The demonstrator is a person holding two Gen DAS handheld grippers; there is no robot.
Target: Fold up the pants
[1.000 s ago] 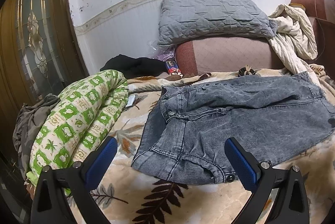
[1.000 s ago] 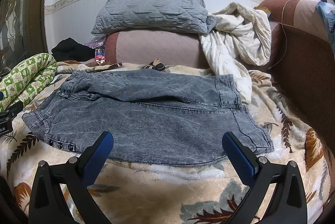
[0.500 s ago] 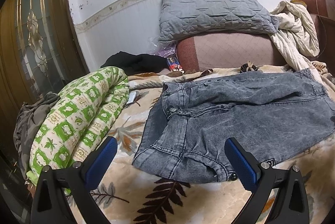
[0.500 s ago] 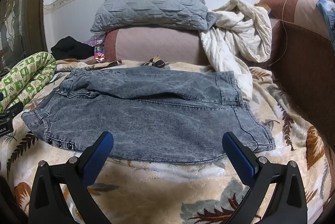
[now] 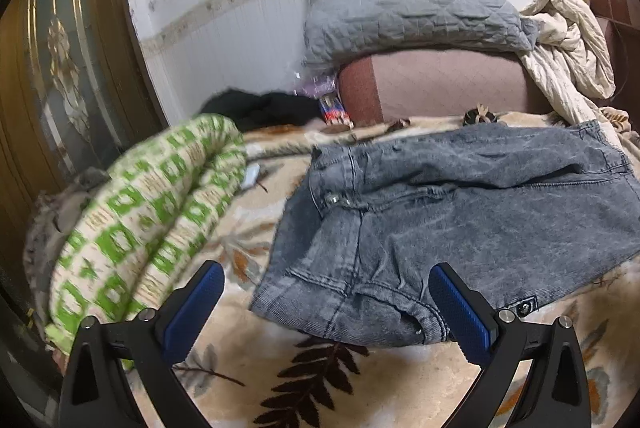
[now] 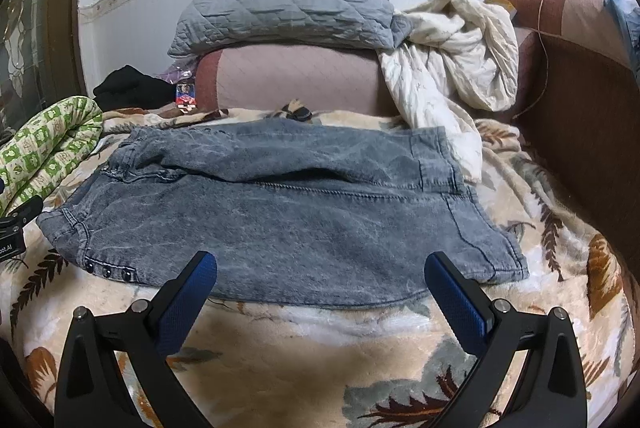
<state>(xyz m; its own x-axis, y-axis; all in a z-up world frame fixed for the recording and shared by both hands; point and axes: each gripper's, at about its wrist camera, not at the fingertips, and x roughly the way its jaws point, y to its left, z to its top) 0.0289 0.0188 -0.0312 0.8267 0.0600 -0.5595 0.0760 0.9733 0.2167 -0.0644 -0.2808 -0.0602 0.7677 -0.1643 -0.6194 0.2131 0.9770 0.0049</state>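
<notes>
Lying flat on leaf-print blanket [image 6: 320, 360]: grey denim pants [image 6: 280, 220], already doubled lengthwise, waist end toward 9 o'clock in right wrist view, hem end toward 3 o'clock. Spread wide, probably to keep both ends reachable, one per gripper.

Hovering over near edge at 6 o'clock: right gripper [image 6: 320, 292], tongs wide apart, nothing between them, blue pads [image 6: 460, 304] just short of long lower edge. Likely lining up with hem half for next fold, not yet touching cloth.

Pointing at waist corner: left gripper [image 5: 326, 302], tongs likewise spread, empty. Right pad [image 5: 460, 312] overlapping waistband corner in view near dark snap [image 5: 524, 307]; contact cannot be told. Placement fits a pinch at waistband, the stiffest part and easiest to lift cleanly.

Blurred left wrist view, so detail soft there.

Bunched at 9 o'clock: green-patterned quilt [image 5: 140, 228], close beside waist end, possible snag if fold swings that way. Stacked at 12 o'clock: grey pillow [image 6: 288, 4] on pink cushion [image 6: 296, 80], white sheet [image 6: 452, 68] draping near hem corner at 2 o'clock. Both clear of fold path, by judgement.
</notes>
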